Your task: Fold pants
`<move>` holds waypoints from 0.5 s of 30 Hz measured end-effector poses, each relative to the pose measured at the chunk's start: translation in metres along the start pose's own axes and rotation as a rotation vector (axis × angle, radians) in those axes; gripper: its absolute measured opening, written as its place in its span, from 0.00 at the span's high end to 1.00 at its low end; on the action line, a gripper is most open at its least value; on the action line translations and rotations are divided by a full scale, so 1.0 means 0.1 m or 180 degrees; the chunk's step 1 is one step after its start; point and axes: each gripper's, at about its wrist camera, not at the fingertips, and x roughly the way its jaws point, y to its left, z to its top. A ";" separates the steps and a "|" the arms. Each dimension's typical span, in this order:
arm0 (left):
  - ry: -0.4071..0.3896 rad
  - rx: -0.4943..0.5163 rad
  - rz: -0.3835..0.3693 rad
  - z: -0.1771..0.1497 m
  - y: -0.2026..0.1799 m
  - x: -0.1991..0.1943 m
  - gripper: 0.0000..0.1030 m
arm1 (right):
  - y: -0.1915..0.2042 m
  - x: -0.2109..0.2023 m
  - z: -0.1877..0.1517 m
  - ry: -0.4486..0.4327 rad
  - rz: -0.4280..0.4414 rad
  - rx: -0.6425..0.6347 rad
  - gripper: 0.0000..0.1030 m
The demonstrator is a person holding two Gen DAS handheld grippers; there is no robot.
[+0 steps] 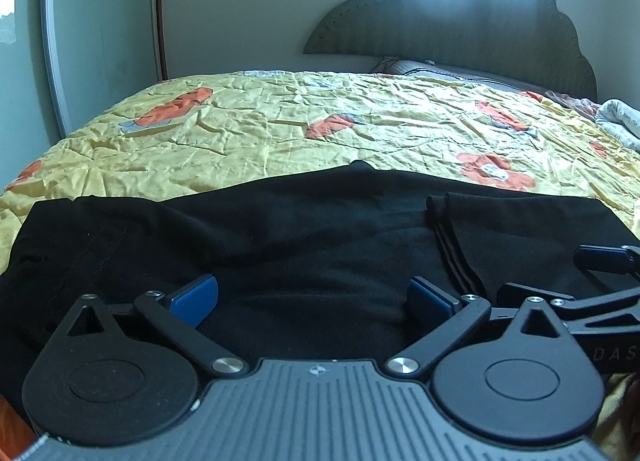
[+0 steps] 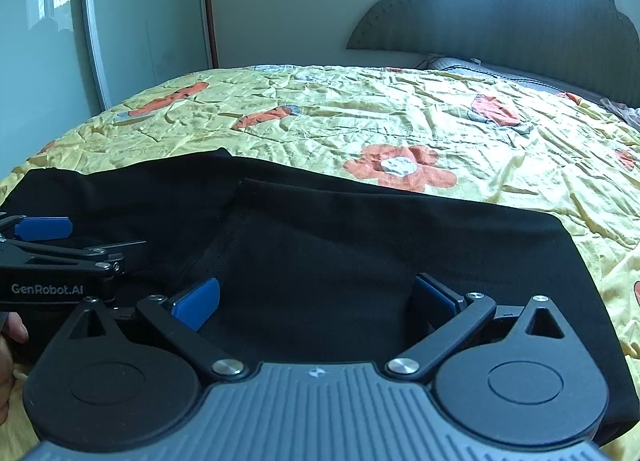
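Observation:
Black pants (image 1: 280,237) lie flat across the near edge of the bed, folded lengthwise, with a striped seam (image 1: 456,257) toward the right. My left gripper (image 1: 314,301) hovers just over the cloth with its blue pads wide apart and nothing pinched between them. In the right wrist view the same pants (image 2: 360,233) fill the foreground, a folded edge (image 2: 236,217) running across them. My right gripper (image 2: 316,301) is open over the fabric too, pads clear of it. Each gripper shows at the edge of the other's view: the right gripper (image 1: 600,261), the left gripper (image 2: 44,229).
The bed carries a crinkled yellow quilt (image 1: 320,125) with orange flowers. A dark padded headboard (image 1: 460,21) and pillow (image 1: 420,67) are at the far right. A mirrored wardrobe door (image 1: 100,21) stands left of the bed. A hand (image 2: 10,341) shows at the left edge.

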 end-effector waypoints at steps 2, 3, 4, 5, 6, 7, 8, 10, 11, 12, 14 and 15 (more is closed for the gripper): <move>0.0002 0.0046 0.0030 0.00 -0.02 -0.01 0.00 | -0.01 0.00 0.00 0.0000 0.0005 0.0006 0.00; 0.0011 0.0093 0.0036 0.01 -0.03 -0.02 0.00 | 0.00 0.00 0.00 -0.0002 0.0006 0.0007 0.00; 0.0032 0.0127 0.0035 0.01 -0.02 -0.05 0.03 | 0.01 0.00 0.01 0.0004 -0.0008 -0.0008 0.00; 0.0069 0.0107 0.0031 0.01 0.01 -0.09 0.04 | 0.03 0.00 0.02 0.0016 -0.0045 -0.0027 0.00; 0.0108 0.0039 -0.0021 0.01 0.08 -0.14 0.05 | 0.06 -0.01 0.03 0.0015 -0.0107 0.0013 0.00; 0.0134 -0.0074 -0.0098 0.02 0.17 -0.22 0.05 | 0.09 -0.02 0.04 0.0011 -0.0150 0.0044 0.00; 0.0136 -0.0231 -0.0153 0.02 0.29 -0.30 0.07 | 0.14 -0.05 0.04 -0.0034 -0.0139 0.0035 0.00; 0.0111 -0.0563 -0.0260 0.05 0.57 -0.46 0.07 | 0.29 -0.14 0.06 -0.0201 -0.0044 -0.0057 0.00; 0.0114 -0.0732 -0.0298 0.07 0.72 -0.54 0.07 | 0.40 -0.22 0.08 -0.0345 0.0004 -0.0167 0.00; 0.0132 -0.0896 -0.0303 0.08 0.88 -0.61 0.07 | 0.52 -0.30 0.09 -0.0511 0.0090 -0.0316 0.00; 0.0135 -0.1143 -0.0227 0.11 1.19 -0.75 0.07 | 0.82 -0.44 0.14 -0.0767 0.0323 -0.0681 0.00; 0.0120 -0.1225 -0.0146 0.12 1.33 -0.82 0.06 | 0.97 -0.50 0.14 -0.0875 0.0426 -0.0850 0.00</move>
